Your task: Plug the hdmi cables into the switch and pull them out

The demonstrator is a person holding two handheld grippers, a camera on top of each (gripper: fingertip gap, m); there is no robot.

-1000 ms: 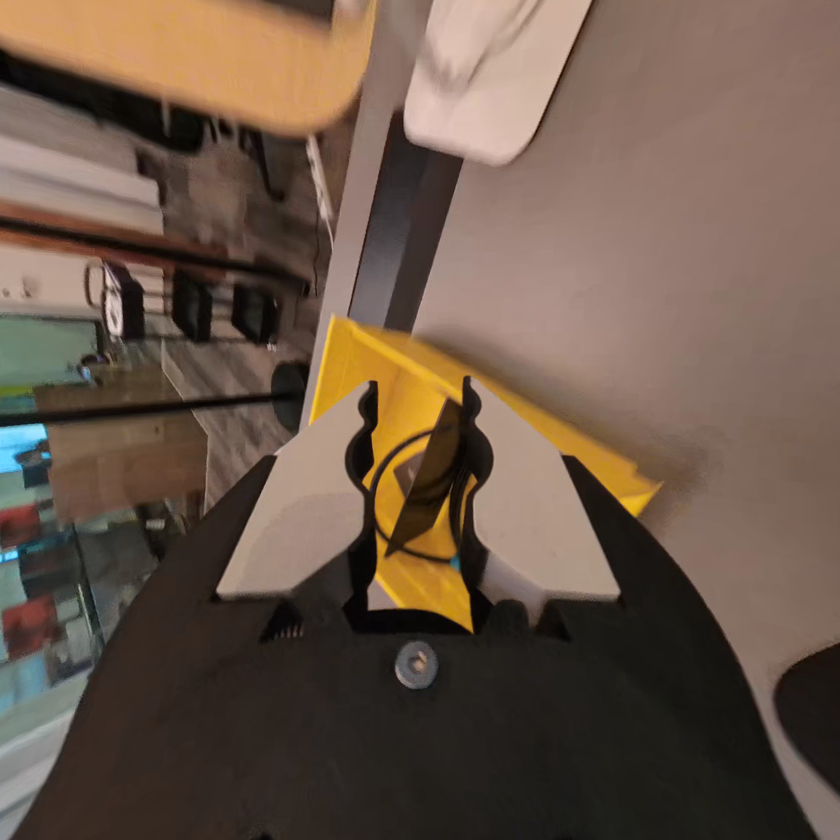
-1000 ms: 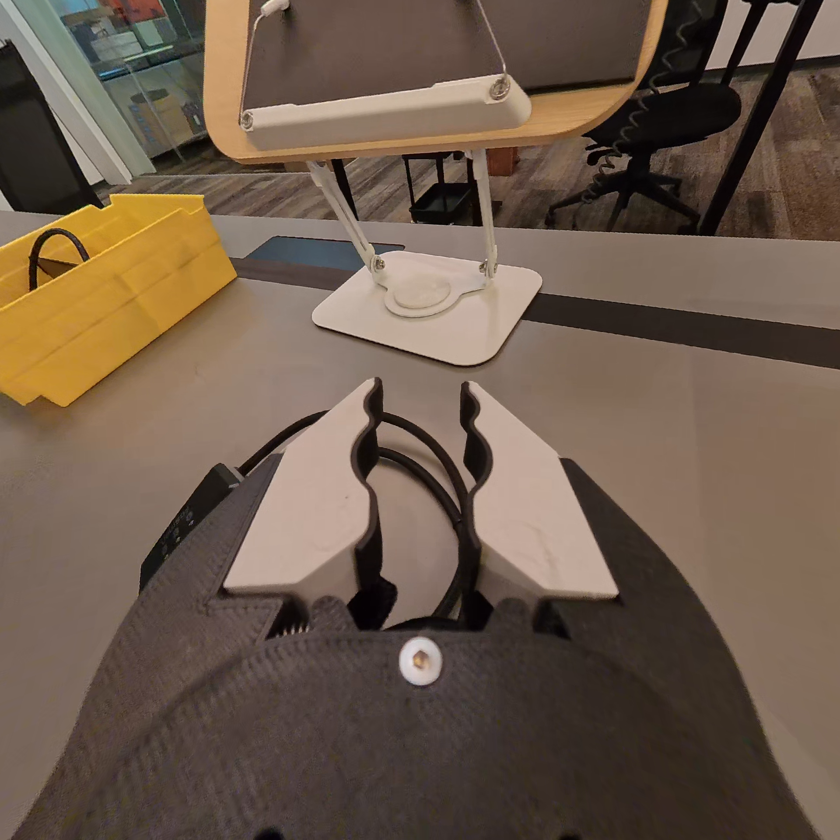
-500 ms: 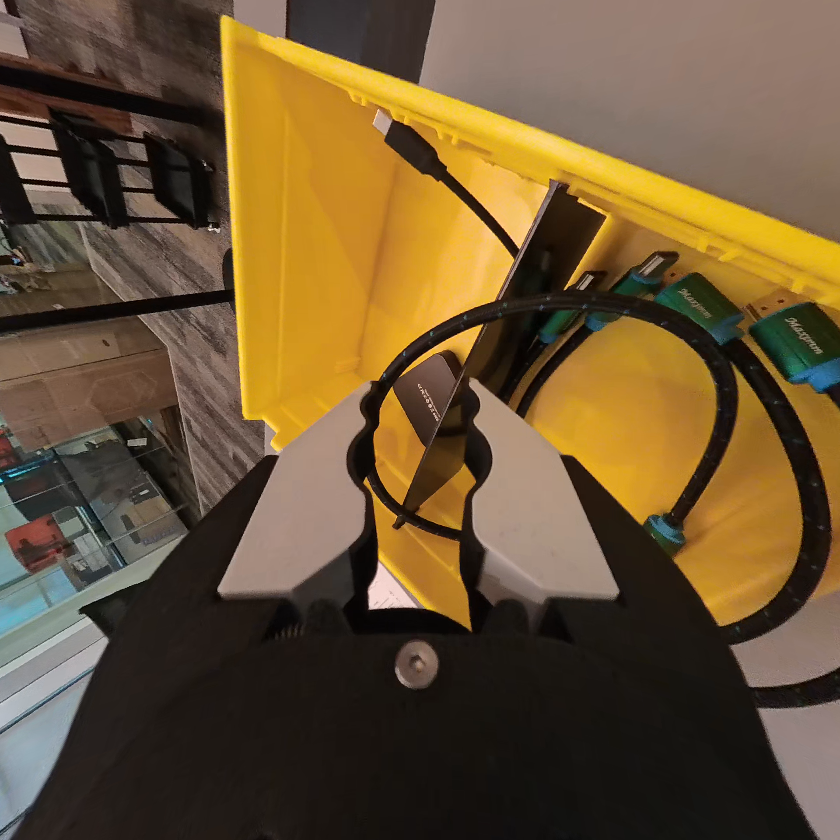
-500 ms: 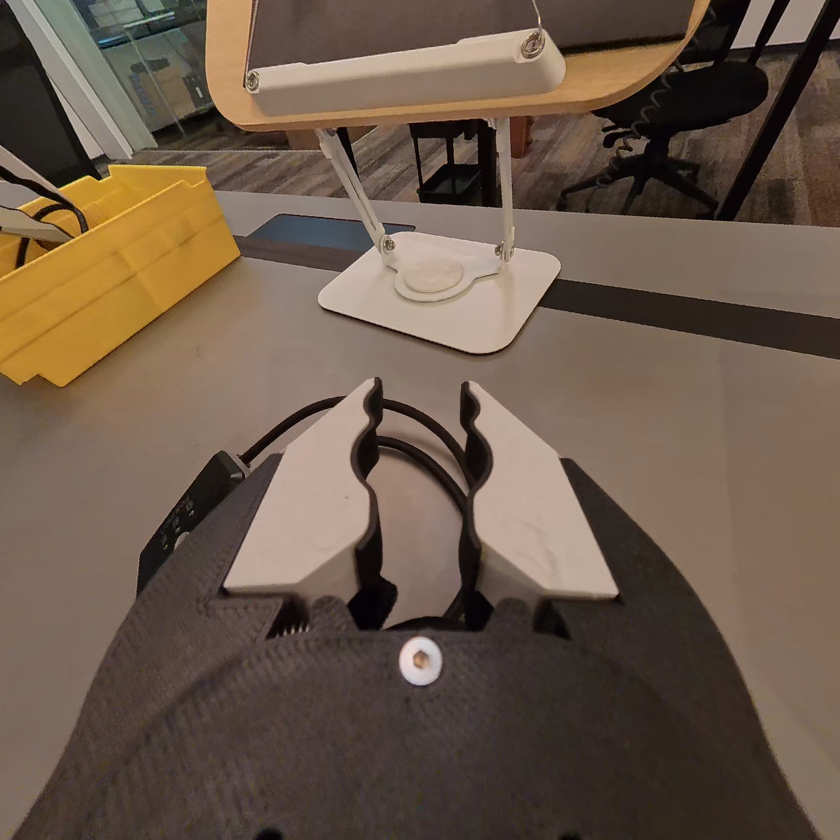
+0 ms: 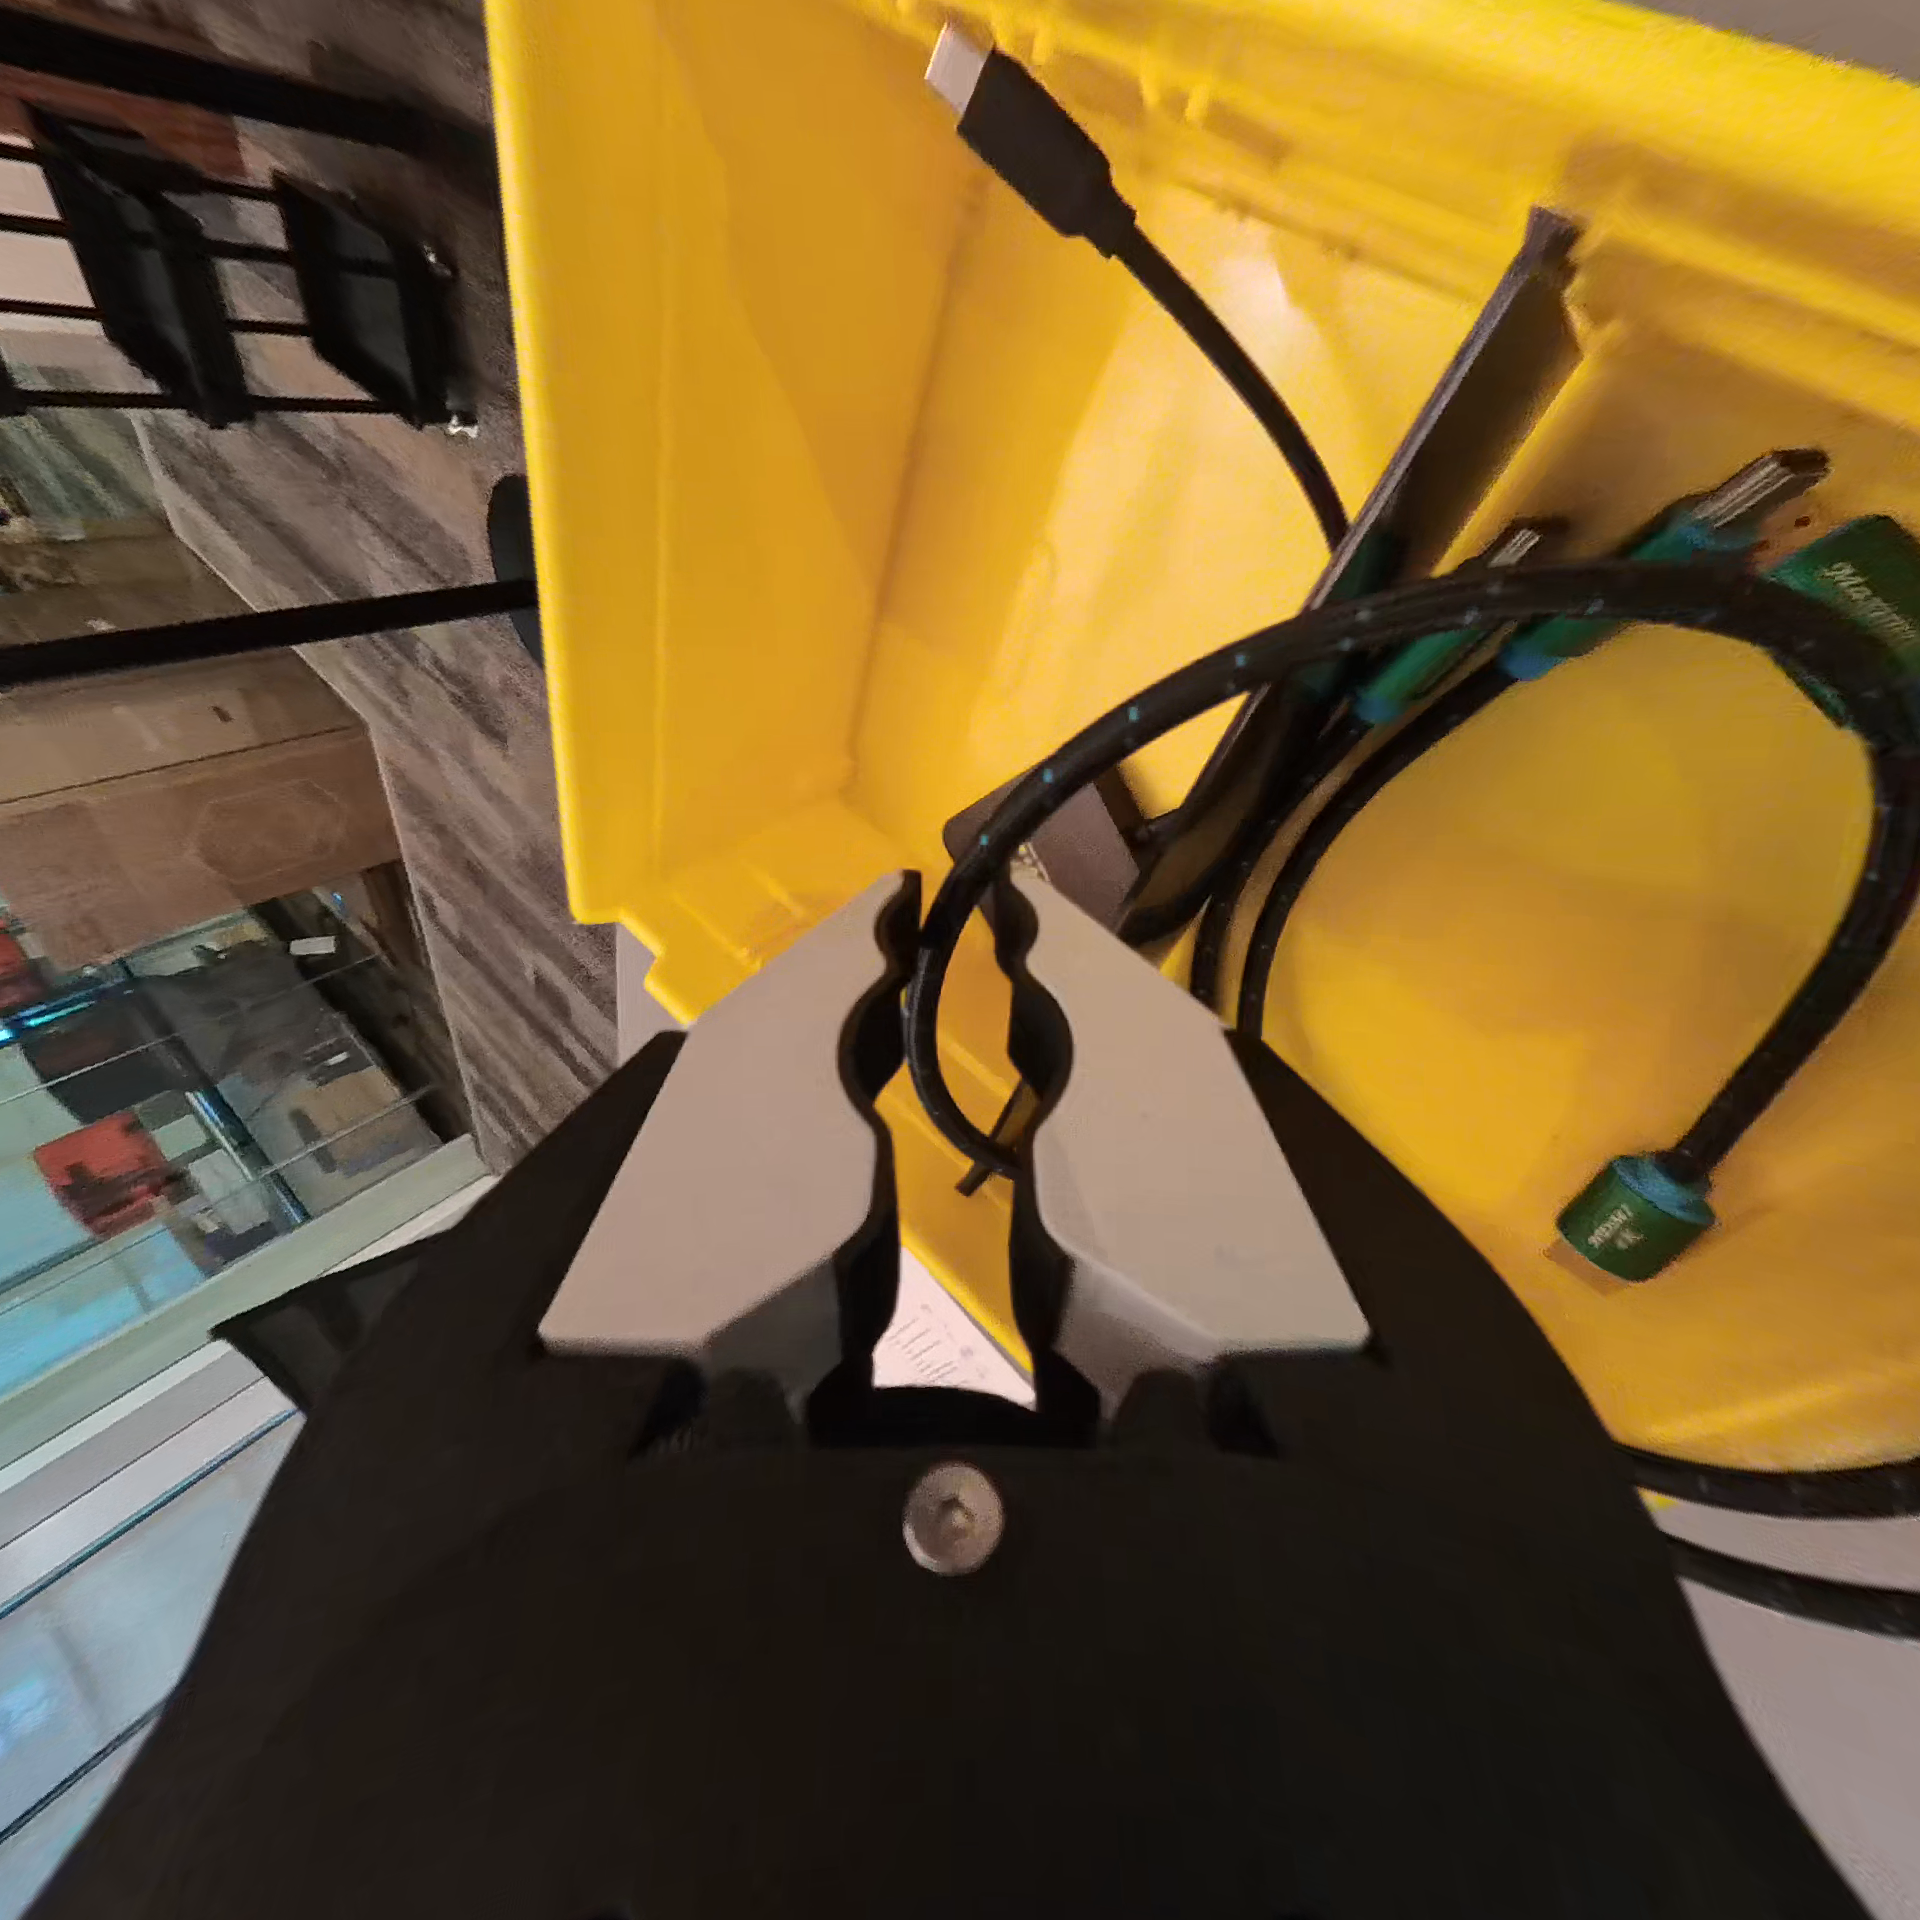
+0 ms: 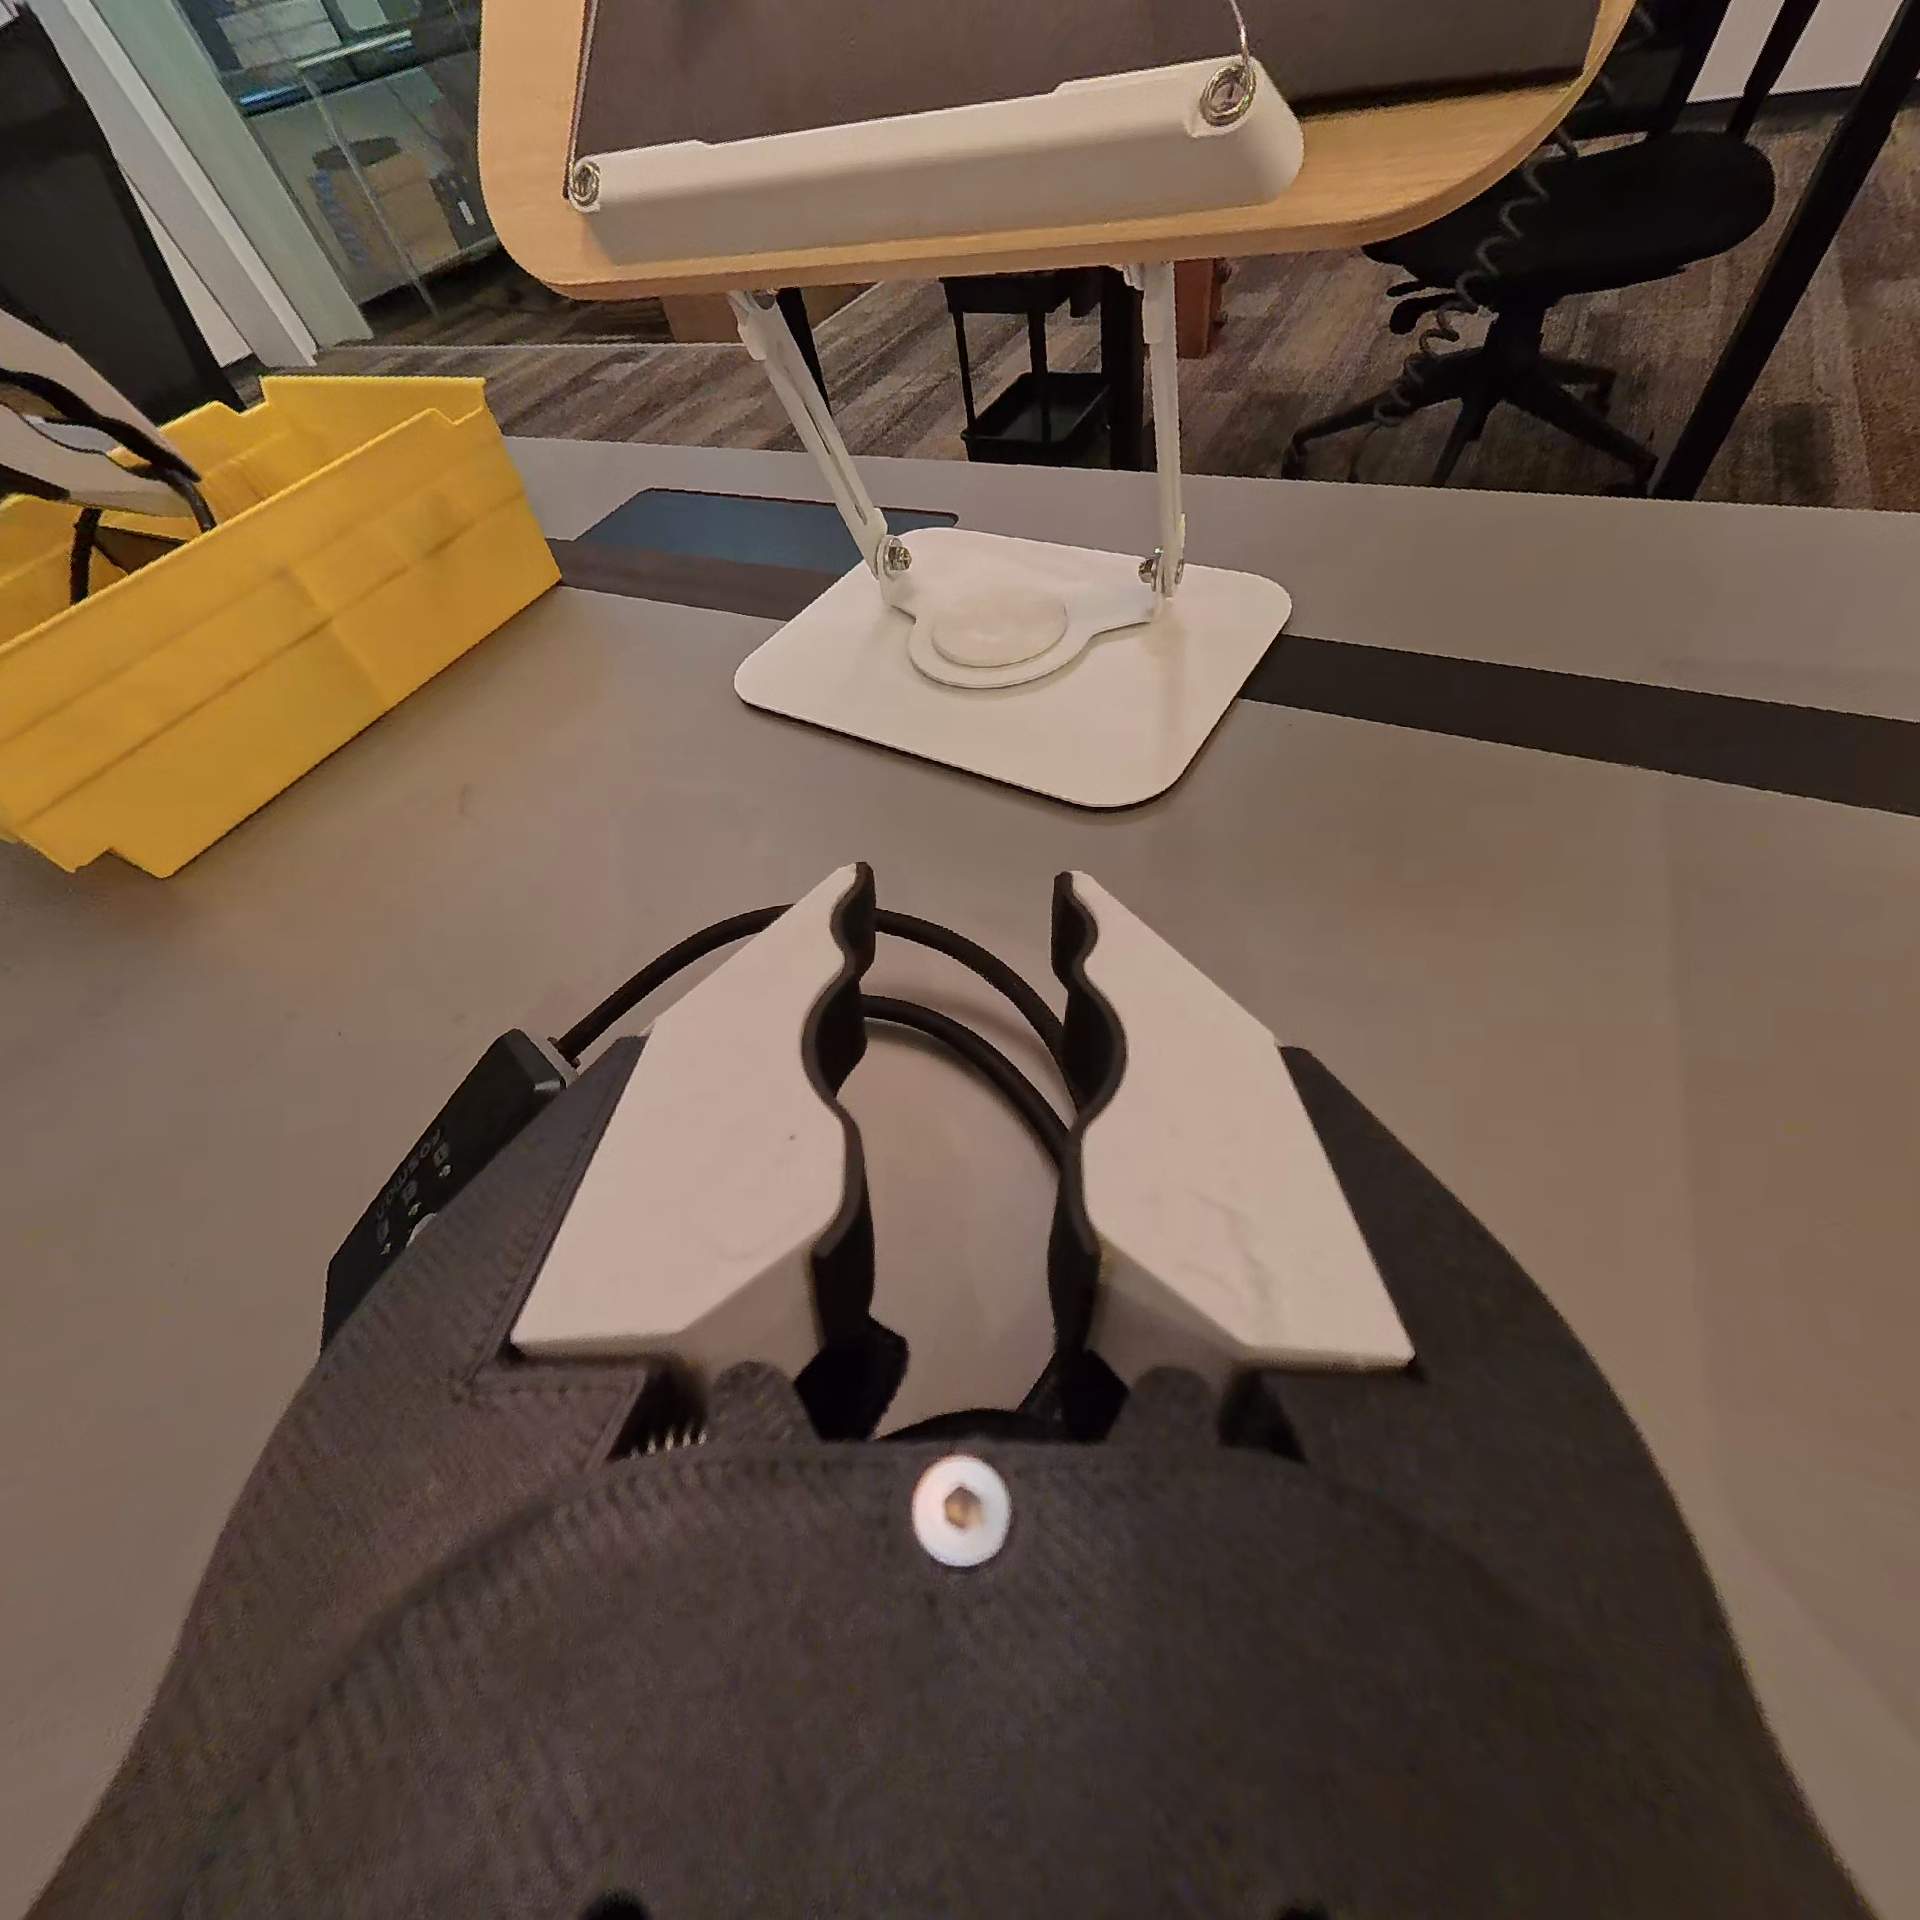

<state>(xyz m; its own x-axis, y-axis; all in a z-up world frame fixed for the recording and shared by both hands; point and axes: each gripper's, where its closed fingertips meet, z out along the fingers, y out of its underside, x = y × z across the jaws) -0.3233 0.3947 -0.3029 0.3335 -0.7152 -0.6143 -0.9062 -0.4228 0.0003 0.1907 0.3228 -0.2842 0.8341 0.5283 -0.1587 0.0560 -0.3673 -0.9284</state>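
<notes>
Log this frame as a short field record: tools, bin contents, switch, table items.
left tool: open, over yellow bin, braided cable looping between its fingers
right tool: open, low over grey table, thin black cable beneath
bin contents: green-ended HDMI plugs, black divider
switch: black box partly hidden under right tool
other: white stand

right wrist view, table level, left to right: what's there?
Yellow plastic bin → black switch box → right gripper → white stand base → black office chair.
</notes>
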